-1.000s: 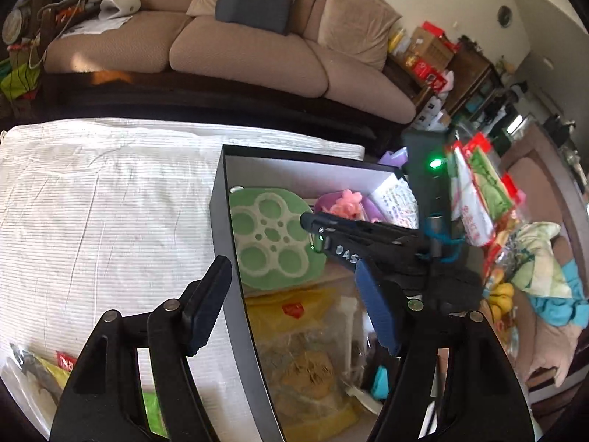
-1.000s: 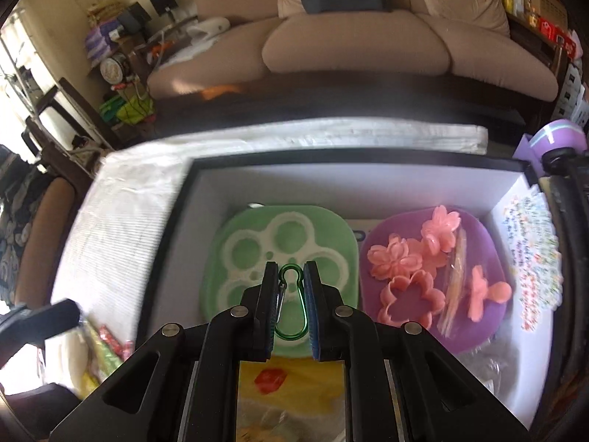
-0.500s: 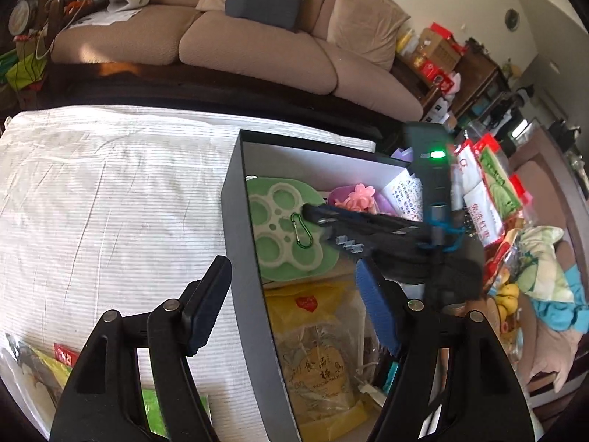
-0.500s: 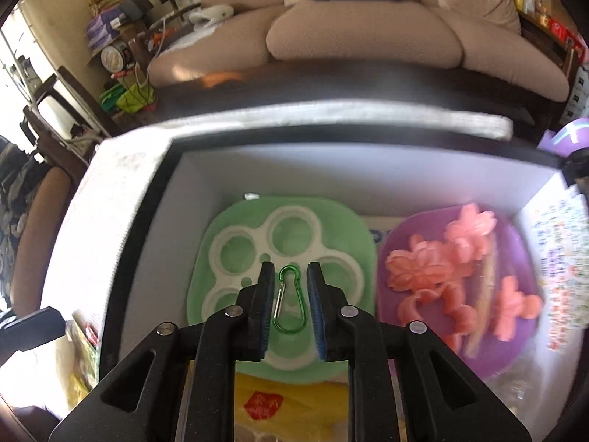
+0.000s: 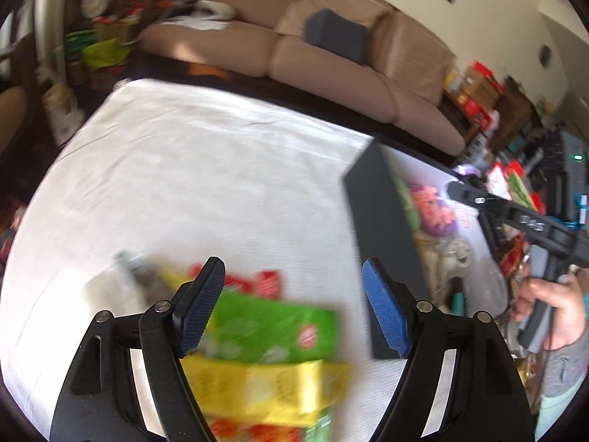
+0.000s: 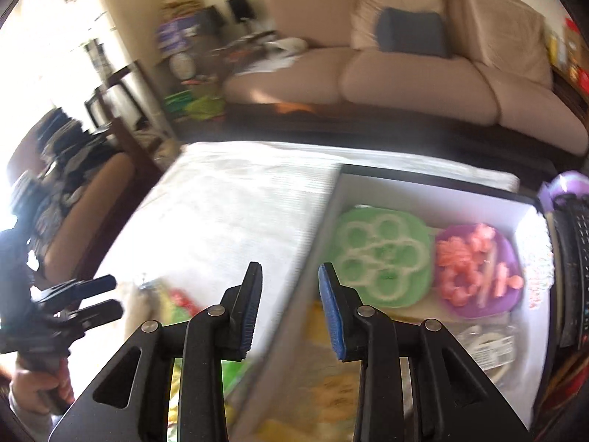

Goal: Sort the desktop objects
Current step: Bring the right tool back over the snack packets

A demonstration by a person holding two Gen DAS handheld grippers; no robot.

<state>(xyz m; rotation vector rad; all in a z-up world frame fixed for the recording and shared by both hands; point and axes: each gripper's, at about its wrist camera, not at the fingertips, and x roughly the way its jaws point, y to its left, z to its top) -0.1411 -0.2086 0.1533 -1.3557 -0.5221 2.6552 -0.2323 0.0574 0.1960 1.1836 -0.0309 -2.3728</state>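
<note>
A black box (image 5: 386,228) with a white inside (image 6: 423,195) stands at the right of the white cloth. It holds a green flower mould (image 6: 383,254), a purple plate of pink shapes (image 6: 478,272) and yellow packets (image 6: 331,386). My left gripper (image 5: 294,309) is open and empty above a green snack pack (image 5: 272,331) and a yellow pack (image 5: 257,390) on the cloth. My right gripper (image 6: 291,309) is open and empty over the box's left wall. The green carabiner is a blurred spot on the mould (image 6: 386,276).
A clear bag with metal parts (image 5: 136,276) lies left of the snack packs. A brown sofa (image 5: 313,62) stands behind the table. Cluttered shelves and snack bags (image 5: 515,184) are at the right. The white cloth (image 5: 202,169) covers the table.
My right gripper has opened, let go of the green carabiner onto the mould and pulled back left. My left gripper has swung left from the box to above the snack packs.
</note>
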